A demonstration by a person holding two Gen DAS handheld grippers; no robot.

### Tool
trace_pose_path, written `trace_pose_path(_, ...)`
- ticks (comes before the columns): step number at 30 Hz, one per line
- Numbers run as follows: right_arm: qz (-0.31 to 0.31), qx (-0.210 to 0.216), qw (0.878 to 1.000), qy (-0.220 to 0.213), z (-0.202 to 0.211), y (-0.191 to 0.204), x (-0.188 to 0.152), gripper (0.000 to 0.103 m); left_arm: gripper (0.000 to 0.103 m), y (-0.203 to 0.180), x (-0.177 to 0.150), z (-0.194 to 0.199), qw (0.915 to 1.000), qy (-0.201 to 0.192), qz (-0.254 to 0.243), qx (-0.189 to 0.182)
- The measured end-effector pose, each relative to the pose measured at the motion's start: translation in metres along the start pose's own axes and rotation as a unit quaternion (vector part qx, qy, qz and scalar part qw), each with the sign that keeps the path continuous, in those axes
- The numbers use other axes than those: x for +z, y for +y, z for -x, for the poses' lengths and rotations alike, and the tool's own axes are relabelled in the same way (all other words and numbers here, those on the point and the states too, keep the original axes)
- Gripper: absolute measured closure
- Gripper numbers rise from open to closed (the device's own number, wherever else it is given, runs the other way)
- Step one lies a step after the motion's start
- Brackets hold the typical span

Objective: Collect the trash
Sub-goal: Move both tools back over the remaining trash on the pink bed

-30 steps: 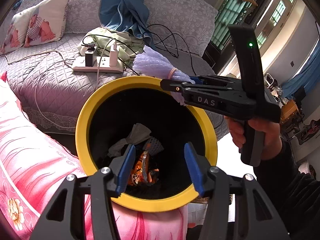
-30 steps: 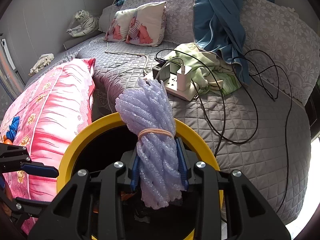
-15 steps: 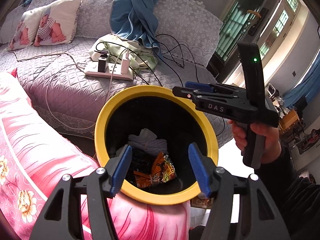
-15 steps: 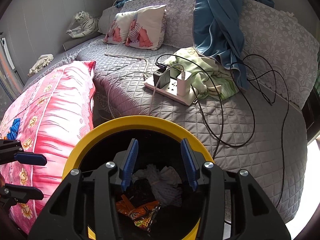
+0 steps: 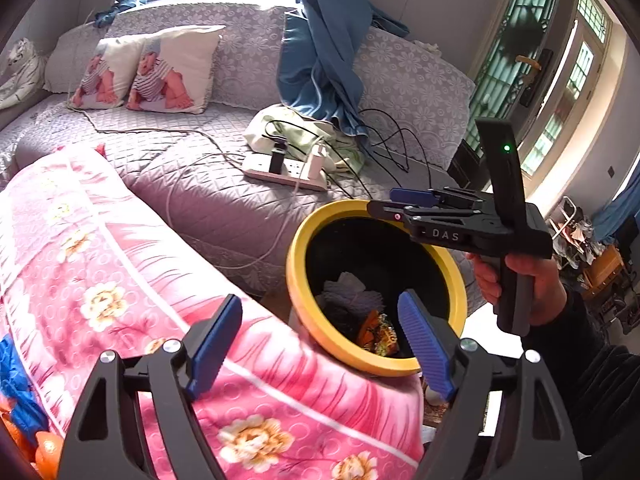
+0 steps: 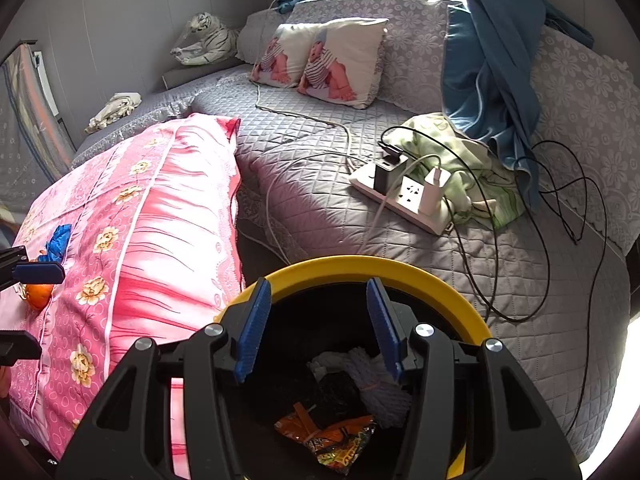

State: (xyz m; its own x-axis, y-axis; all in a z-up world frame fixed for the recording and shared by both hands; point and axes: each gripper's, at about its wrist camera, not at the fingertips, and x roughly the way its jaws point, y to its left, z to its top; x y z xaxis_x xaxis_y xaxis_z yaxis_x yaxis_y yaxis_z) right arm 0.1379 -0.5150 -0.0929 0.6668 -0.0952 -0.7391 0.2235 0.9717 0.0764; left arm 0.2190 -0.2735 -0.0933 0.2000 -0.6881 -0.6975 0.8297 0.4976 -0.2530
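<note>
A black bin with a yellow rim (image 5: 296, 280) (image 6: 400, 268) stands beside the bed. Inside lie a purple foam net bundle (image 6: 380, 388) (image 5: 352, 300), an orange snack wrapper (image 6: 332, 436) (image 5: 380, 336) and white paper (image 6: 324, 360). My right gripper (image 6: 316, 328) is open and empty above the bin's mouth; it also shows in the left wrist view (image 5: 404, 204). My left gripper (image 5: 320, 344) is open and empty, low over the pink quilt (image 5: 120, 280) at the bin's near rim. Blue trash (image 6: 58, 242) and an orange item (image 6: 38, 296) lie on the quilt at far left.
A grey quilted bed (image 6: 320, 184) carries a white power strip (image 6: 404, 200) with chargers and trailing cables (image 6: 560, 240), green cloth (image 6: 460, 152), a hanging blue cloth (image 6: 492, 60) and baby-print pillows (image 6: 328, 60). A toy tiger (image 6: 204, 40) sits at the back.
My right gripper opened and dropped the purple foam bundle into the bin. My left gripper has swung left, away from the bin and over the pink quilt.
</note>
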Motion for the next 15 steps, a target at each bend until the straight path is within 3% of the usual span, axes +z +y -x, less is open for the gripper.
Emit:
trace_pose_path(3,0.015,0.030,0.999,0.001,-0.008,0.029,0.008,0.055,0.016,0.021,-0.011,0.023,0.9990,-0.014,0.020,0.038)
trace_pose_path(7,0.026,0.088,0.996,-0.004,-0.017,0.073,0.020,0.049,0.013,0.050,-0.030,0.058,0.9931,-0.034,0.050,0.101)
trace_pose_path(11,0.037,0.162,0.986,-0.003,-0.027,0.124,0.029,0.045,0.008,0.080,-0.054,0.097,0.9817,-0.055,0.093,0.156)
trace_pose_path(15,0.048,0.241,0.969,0.011,-0.037,0.181,0.033,0.040,0.008,0.104,-0.086,0.143,0.9639,-0.084,0.137,0.212)
